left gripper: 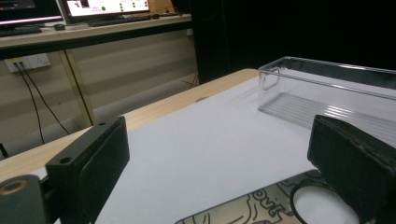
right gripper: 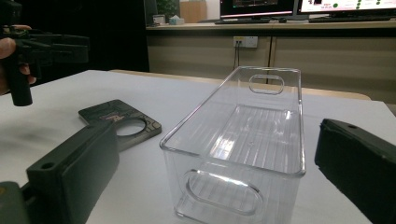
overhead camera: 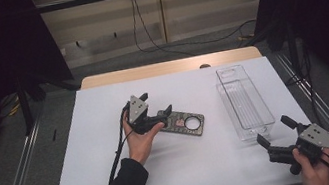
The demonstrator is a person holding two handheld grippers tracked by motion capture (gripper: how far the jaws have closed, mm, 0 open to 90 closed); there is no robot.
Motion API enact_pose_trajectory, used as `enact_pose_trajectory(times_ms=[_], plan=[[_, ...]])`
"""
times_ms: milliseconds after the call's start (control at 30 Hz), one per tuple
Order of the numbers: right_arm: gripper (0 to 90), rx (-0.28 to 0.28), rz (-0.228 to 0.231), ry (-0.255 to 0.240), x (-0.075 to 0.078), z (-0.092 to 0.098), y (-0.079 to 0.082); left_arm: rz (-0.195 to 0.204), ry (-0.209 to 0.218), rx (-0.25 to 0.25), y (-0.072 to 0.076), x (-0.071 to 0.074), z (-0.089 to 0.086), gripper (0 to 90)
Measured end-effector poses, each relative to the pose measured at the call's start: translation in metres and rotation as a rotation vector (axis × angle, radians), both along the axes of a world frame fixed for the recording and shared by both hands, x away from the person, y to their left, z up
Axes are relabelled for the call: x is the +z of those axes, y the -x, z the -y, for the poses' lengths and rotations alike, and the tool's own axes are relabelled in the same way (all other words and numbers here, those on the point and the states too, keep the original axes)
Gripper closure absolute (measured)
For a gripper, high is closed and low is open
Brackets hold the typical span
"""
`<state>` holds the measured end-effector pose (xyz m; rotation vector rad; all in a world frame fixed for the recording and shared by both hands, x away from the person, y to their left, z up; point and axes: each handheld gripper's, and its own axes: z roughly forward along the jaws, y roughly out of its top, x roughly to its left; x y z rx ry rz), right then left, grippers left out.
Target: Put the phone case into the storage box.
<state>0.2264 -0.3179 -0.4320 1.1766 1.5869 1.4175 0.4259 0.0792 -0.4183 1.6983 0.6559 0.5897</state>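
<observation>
In the high view the left gripper (overhead camera: 158,104) sits left of centre, jaws spread and holding nothing, poised at the left end of a flat dark plate with a round hole (overhead camera: 184,122) that lies on the white sheet (overhead camera: 99,169). Its own view adds what the overhead misses: the patterned face of the plate (left gripper: 252,207) low in the frame between the spread jaws, the right jaw overlapping the rim of the hole.

The right gripper (overhead camera: 275,132) is at the lower right of the high view, jaws also apart and empty, near the close end of the clear plastic bin (overhead camera: 245,102). The right gripper view shows the bin (right gripper: 243,140) filling the centre, standing between this gripper and the far table edge, with the plate (right gripper: 122,122) at middle left and the left gripper (right gripper: 51,49) in the upper left.
</observation>
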Motion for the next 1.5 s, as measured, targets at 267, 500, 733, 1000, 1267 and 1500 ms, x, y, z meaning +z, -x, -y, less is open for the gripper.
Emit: enact_pose_trajectory(times_ms=[267, 500, 733, 1000, 1267, 1500], plan=[[0.0, 0.001, -0.003, 0.003, 0.000, 0.000, 0.000, 0.013, -0.053, -0.007, -0.007, -0.005, 0.007, 22.3], [0.0, 0.001, -0.005, -0.001, 0.000, 0.000, 0.000, -0.010, -0.033, -0.012, -0.013, -0.007, 0.008, 38.6], [0.0, 0.003, -0.004, 0.002, 0.000, 0.000, 0.000, 0.008, -0.045, -0.024, -0.016, -0.006, 0.010, 56.3], [0.0, 0.003, -0.004, 0.002, 0.000, 0.000, 0.000, -0.009, -0.024, -0.051, -0.016, -0.009, 0.014, 78.3], [0.0, 0.003, -0.002, 0.001, 0.000, 0.000, 0.001, -0.043, -0.052, -0.075, -0.018, -0.012, 0.018, 90.0], [0.0, 0.001, -0.007, 0.000, 0.000, 0.000, 0.000, -0.078, -0.072, -0.095, -0.026, -0.012, 0.017, 90.0]])
